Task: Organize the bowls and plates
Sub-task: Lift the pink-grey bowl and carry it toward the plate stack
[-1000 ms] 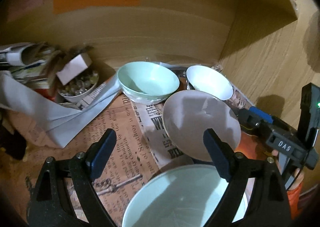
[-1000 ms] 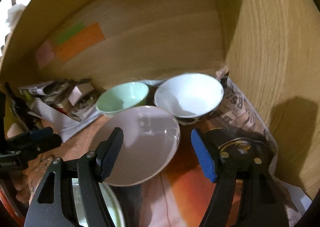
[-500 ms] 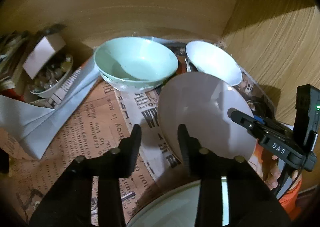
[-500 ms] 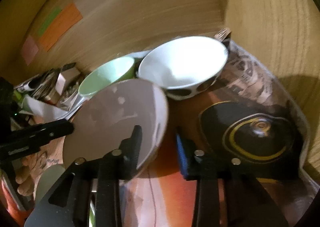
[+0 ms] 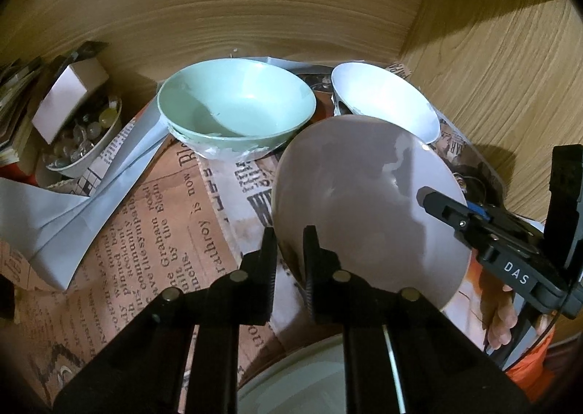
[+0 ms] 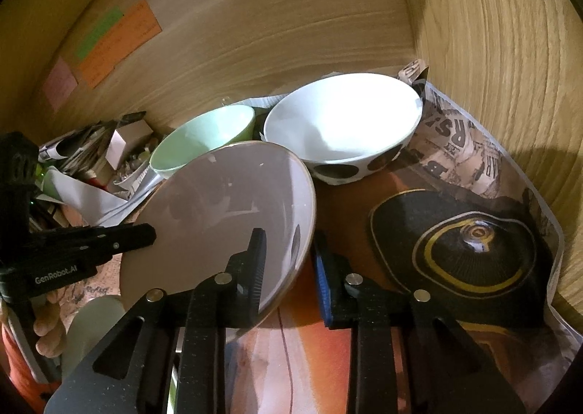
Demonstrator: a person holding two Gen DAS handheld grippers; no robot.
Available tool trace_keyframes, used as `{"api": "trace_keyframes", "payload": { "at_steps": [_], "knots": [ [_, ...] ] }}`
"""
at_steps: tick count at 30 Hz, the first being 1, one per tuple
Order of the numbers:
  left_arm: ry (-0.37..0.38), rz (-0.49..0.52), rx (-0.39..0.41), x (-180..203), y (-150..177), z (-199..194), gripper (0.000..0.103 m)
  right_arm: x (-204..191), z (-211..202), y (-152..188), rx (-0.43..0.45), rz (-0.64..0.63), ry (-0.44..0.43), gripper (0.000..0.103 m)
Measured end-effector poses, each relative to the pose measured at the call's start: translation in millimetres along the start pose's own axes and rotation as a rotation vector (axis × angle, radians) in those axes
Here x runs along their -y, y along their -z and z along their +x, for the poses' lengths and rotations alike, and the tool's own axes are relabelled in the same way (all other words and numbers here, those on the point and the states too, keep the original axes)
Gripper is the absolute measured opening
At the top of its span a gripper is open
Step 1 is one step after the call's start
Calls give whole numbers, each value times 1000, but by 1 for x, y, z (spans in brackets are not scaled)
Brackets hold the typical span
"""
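A grey-lilac plate [image 5: 368, 202] is tilted up off the newspaper-lined shelf; it also shows in the right wrist view [image 6: 226, 221]. My left gripper [image 5: 289, 246] is shut on its left rim. My right gripper [image 6: 288, 257] is shut on its right rim and appears in the left wrist view [image 5: 448, 208]. Behind the plate stand a mint green bowl [image 5: 237, 108] and a white bowl with dark spots [image 6: 342, 126]. Another pale green dish [image 5: 313, 381] lies below my left gripper.
The wooden back wall [image 6: 255, 24] and right side wall [image 6: 510, 49] close in the shelf. A small dish of glass beads with a box [image 5: 73, 129] and folded papers [image 5: 54, 217] sit at the left. A black and gold picture [image 6: 470, 250] is printed on the liner.
Both grippers closed from wide open onto opposite rims of the grey-lilac plate. The plate has tilted up and both cameras have moved in closer to the bowls.
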State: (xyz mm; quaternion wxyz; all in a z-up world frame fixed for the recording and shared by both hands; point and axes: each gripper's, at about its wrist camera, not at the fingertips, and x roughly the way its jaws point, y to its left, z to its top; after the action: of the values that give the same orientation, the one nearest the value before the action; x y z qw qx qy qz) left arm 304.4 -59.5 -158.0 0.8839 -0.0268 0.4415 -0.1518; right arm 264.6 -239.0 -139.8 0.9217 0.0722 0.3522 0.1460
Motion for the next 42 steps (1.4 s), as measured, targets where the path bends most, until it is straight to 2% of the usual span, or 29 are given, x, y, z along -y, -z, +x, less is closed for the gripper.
{"api": "trace_keyframes", "payload": {
  "at_steps": [10, 20, 31, 42],
  "knots": [
    [3, -24, 60, 4, 5, -25, 13, -13, -21, -3, 61, -17, 4, 23],
    [14, -24, 149, 10, 18, -68, 13, -33, -56, -4, 144, -59, -10, 23],
    [0, -63, 258, 0, 50, -127, 13, -73, -78, 5, 188, -124, -70, 23],
    [-52, -126, 323, -35, 97, -173, 13, -119, -80, 26, 170, -178, -153, 23]
  ]
}}
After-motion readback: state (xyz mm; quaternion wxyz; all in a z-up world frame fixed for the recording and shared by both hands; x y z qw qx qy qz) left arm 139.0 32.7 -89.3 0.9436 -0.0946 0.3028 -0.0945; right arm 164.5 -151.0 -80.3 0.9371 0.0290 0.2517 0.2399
